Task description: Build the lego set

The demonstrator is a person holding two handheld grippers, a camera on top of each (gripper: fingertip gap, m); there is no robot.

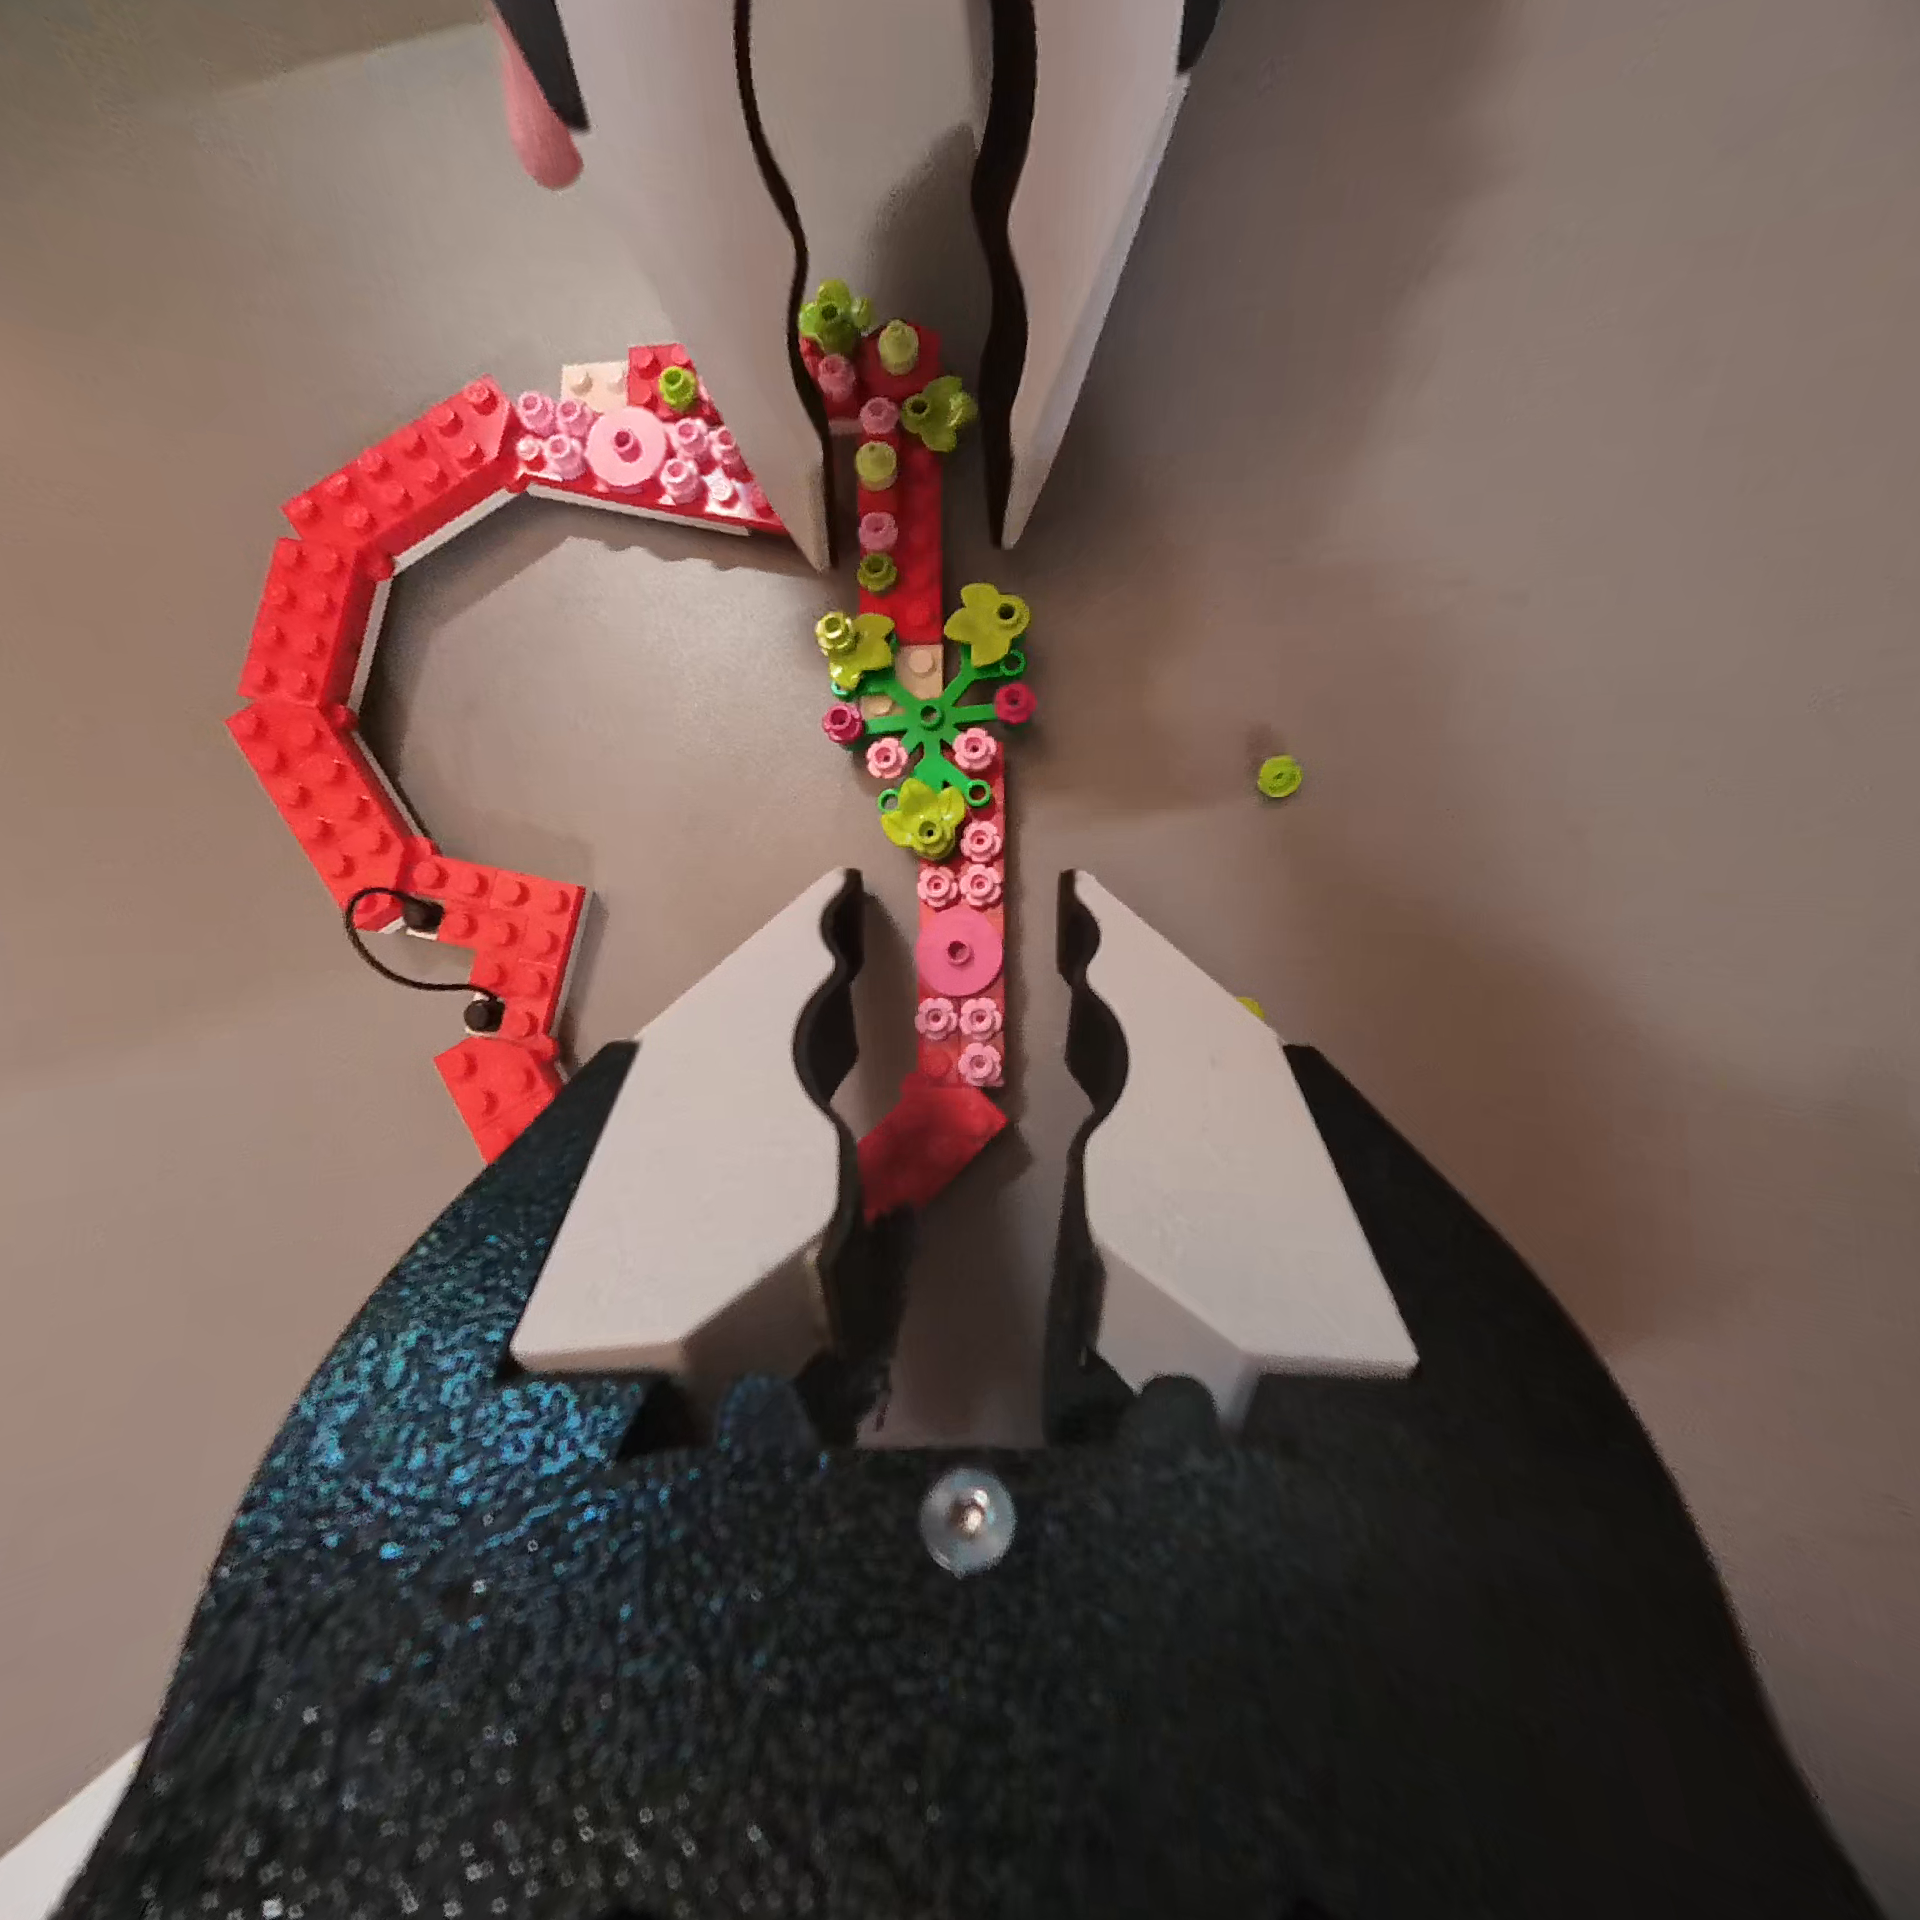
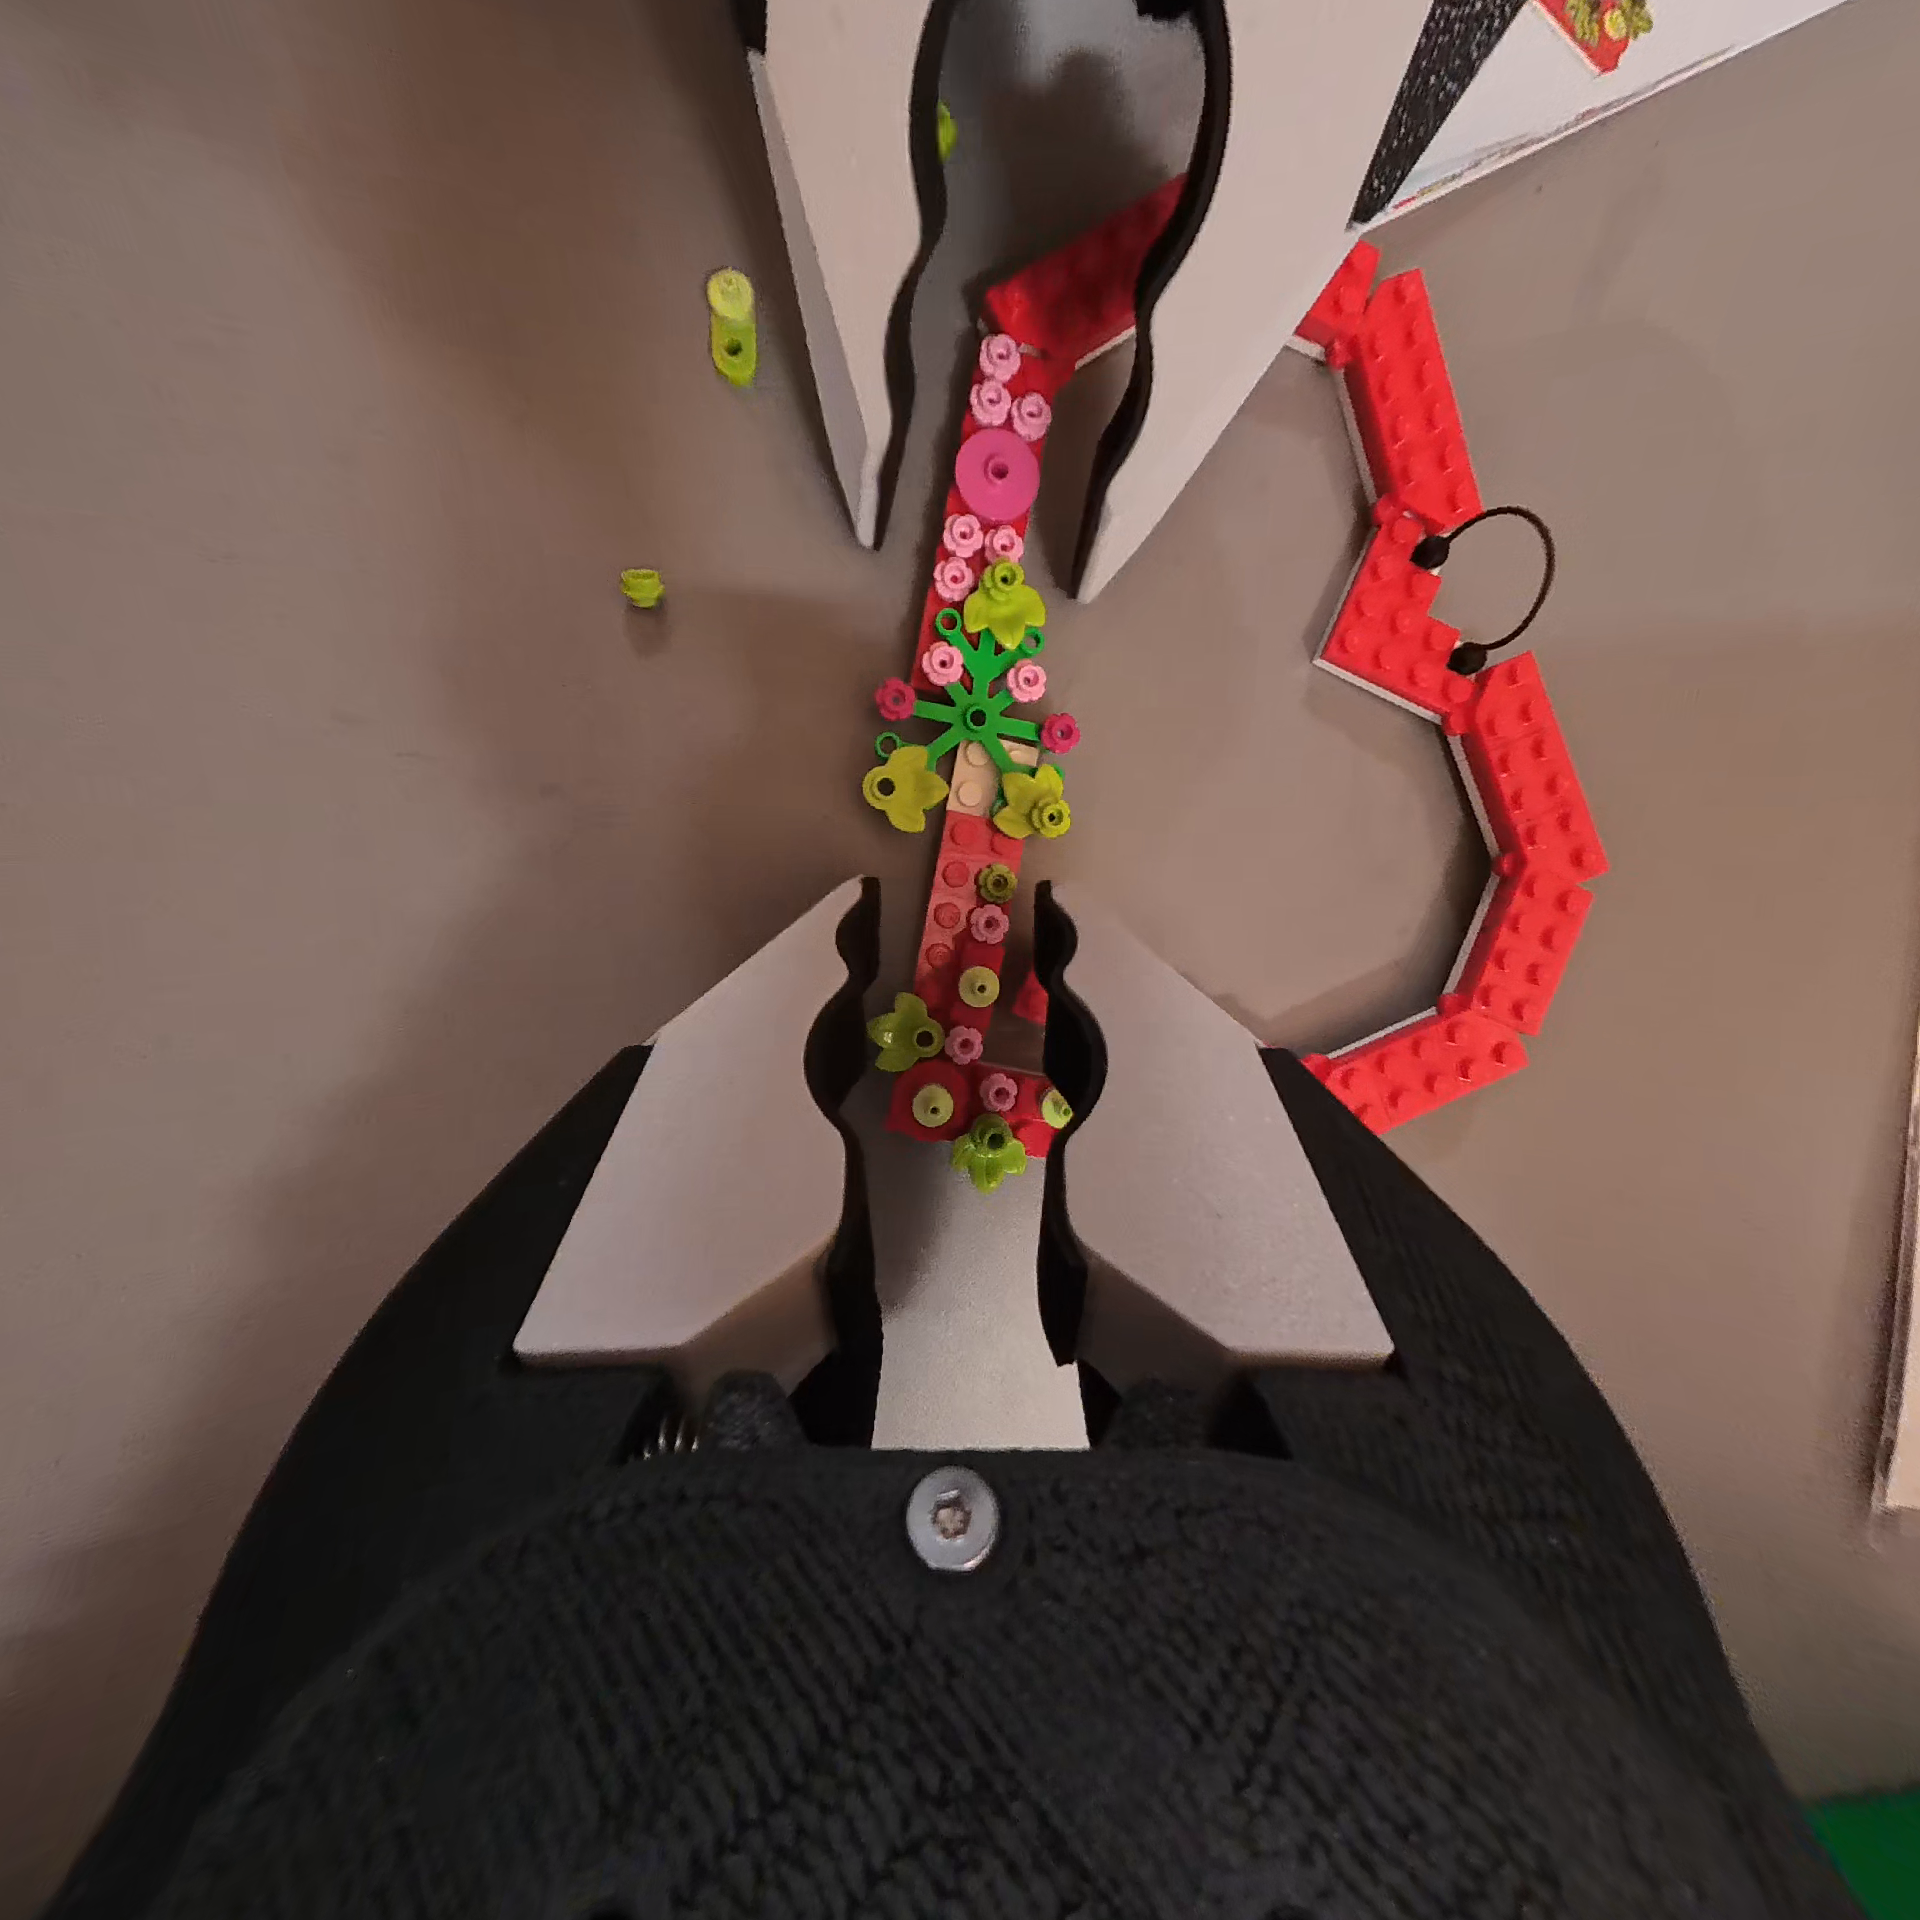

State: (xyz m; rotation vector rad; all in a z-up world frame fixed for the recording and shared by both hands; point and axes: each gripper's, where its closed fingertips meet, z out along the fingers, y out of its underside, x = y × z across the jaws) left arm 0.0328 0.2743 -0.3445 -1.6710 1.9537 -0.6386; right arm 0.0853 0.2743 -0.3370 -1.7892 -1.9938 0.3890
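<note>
A straight red Lego strip [image 1: 961, 914] with pink flowers, lime leaves and a green stem piece [image 1: 928, 719] lies on the grey table. It also shows in the right wrist view [image 2: 971, 935]. My left gripper [image 1: 961, 894] is open, its jaws on either side of the strip's pink-disc end without touching it. My right gripper [image 2: 956, 894] is at the other end, the wider one with lime leaves, and its pads touch it on both sides. Each gripper also shows at the top of the other's view, the right gripper [image 1: 912, 545] and the left gripper [image 2: 975, 566].
A curved chain of red bricks [image 1: 322, 665] [image 2: 1455, 499] lies beside the strip, with a black cord [image 1: 358, 914] on it and a pink-flowered plate [image 1: 623, 447] at one end. Loose lime pieces [image 1: 1280, 777] [image 2: 730, 327] lie on the other side. A booklet [image 2: 1558, 114] lies at the far right. Tip to tip, the grippers are about 6 cm apart. It is some 5 cm from my right tips to the pink-flowered plate [image 1: 623, 447].
</note>
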